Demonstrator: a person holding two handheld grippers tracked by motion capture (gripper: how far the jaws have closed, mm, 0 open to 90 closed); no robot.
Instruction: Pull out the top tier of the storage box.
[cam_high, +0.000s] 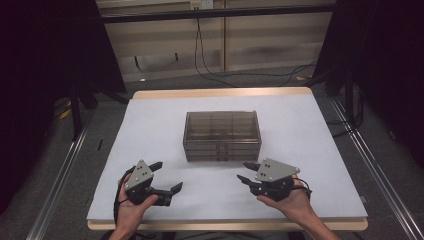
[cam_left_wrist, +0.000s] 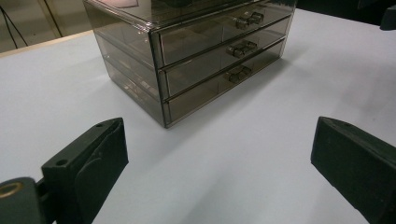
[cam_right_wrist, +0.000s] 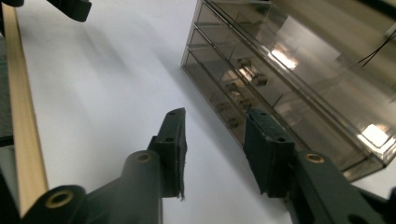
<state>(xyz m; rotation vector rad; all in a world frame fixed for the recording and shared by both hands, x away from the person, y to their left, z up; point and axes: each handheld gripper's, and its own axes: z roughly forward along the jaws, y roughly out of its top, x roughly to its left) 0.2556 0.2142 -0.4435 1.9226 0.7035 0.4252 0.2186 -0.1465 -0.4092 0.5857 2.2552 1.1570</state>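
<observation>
A smoky see-through drawer box (cam_high: 222, 135) with three shut drawers stands in the middle of the white table top (cam_high: 300, 125). My left gripper (cam_high: 169, 175) is held near the front left, its jaws wide open and bare. In the left gripper view the left gripper (cam_left_wrist: 217, 135) points at the drawer box (cam_left_wrist: 205, 51) from a short way off. My right gripper (cam_high: 243, 171) hovers at the front right, tips turned left toward the box's front. In the right gripper view the right gripper (cam_right_wrist: 215, 119) is open with a narrower gap, nothing between the pads, and the drawer handles (cam_right_wrist: 243, 88) lie just beyond.
The table's wooden edge (cam_high: 220, 93) runs along the far side, and its near edge (cam_right_wrist: 21, 135) shows in the right gripper view. Black cables (cam_high: 235, 75) lie on the floor behind. Dark curtains and metal rails (cam_high: 380, 165) flank the table.
</observation>
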